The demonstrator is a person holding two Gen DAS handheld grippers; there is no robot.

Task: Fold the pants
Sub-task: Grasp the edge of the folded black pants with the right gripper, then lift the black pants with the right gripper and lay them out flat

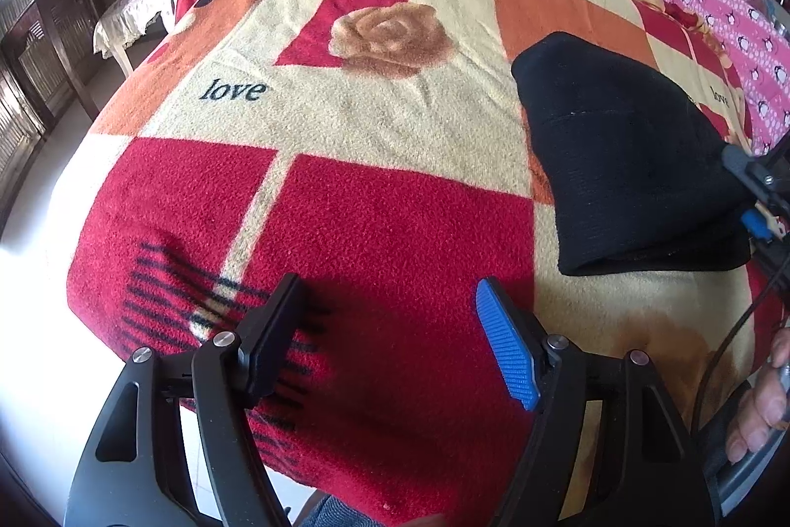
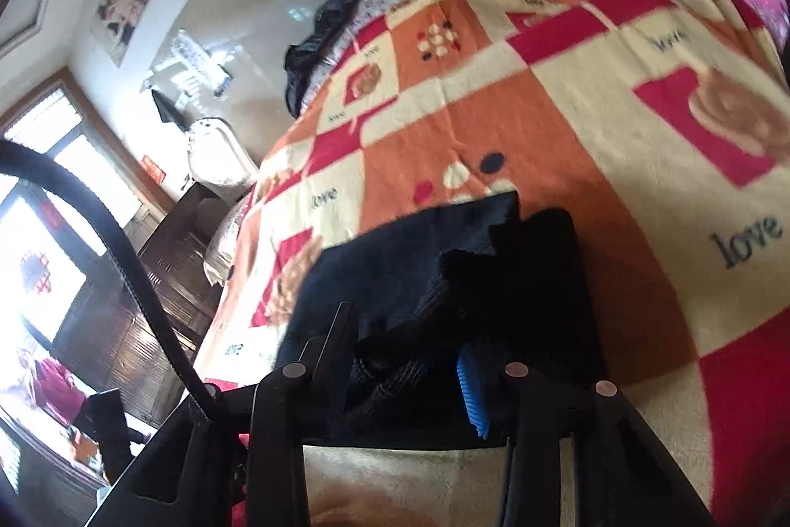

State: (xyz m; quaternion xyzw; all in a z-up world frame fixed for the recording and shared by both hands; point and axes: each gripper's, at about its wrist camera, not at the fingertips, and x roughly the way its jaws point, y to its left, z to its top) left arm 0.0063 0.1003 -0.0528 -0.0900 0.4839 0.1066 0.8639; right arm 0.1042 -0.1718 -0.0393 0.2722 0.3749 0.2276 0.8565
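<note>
The pants [image 2: 444, 290] lie folded on the blanket [image 1: 395, 206], bunched between the right gripper [image 2: 410, 374] fingers, grip uncertain; left gripper [image 1: 390, 329] released, empty; next, final fold.

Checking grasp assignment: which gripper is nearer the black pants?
Right. The right gripper is at the near edge of the black pants, a bunch of the fabric between its fingers. The left gripper hangs open over bare blanket, off to the pants' side.
</note>
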